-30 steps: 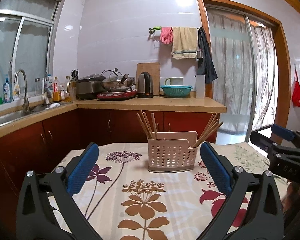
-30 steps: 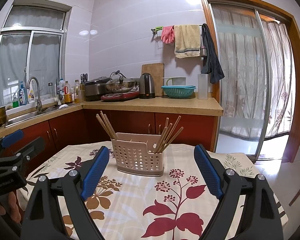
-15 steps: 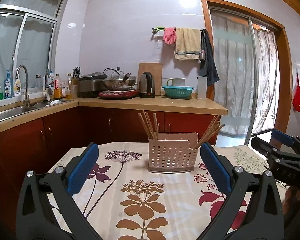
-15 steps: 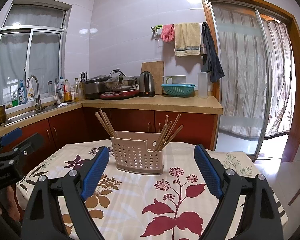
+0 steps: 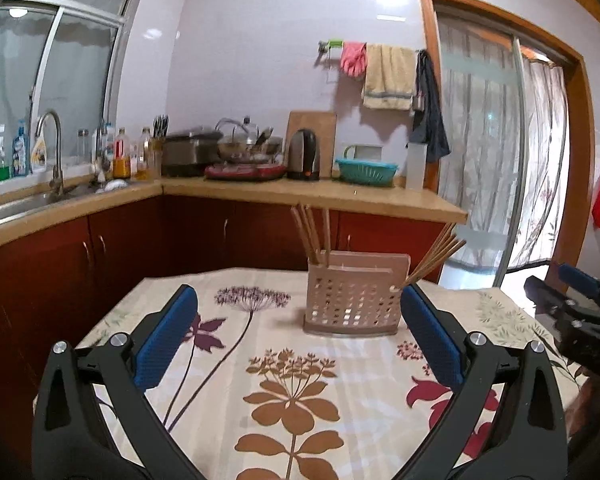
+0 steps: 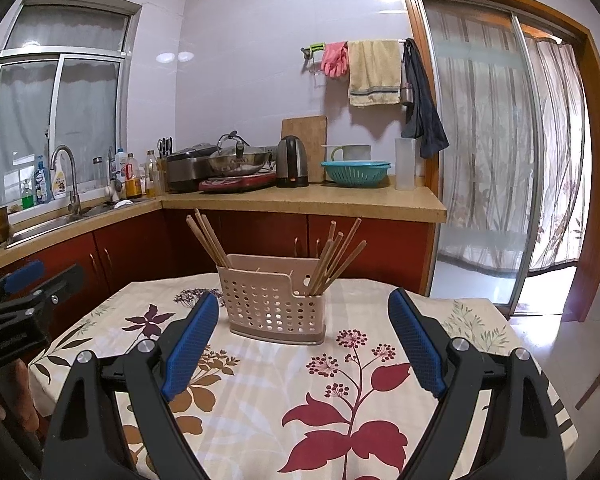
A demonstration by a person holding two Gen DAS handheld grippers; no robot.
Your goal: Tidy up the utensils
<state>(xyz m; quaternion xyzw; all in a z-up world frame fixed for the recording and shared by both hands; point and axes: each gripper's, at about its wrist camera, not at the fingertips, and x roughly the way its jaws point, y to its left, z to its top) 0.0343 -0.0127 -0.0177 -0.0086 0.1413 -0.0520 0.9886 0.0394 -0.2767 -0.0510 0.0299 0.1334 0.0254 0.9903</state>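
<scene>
Here both tongs gape empty above the floral tablecloth, kitchen counter behind.

Both views are taken from low over the table, looking forward between blue-padded fingers toward the counter and back wall. The left view is set at the table's near left; the holder is seen ahead, slightly right of centre, and the right gripper is caught at the right edge. The right view is set further right; the holder is seen slightly left of centre, and the left gripper at the left edge. Holder, tablecloth, counter and door are shared.
</scene>
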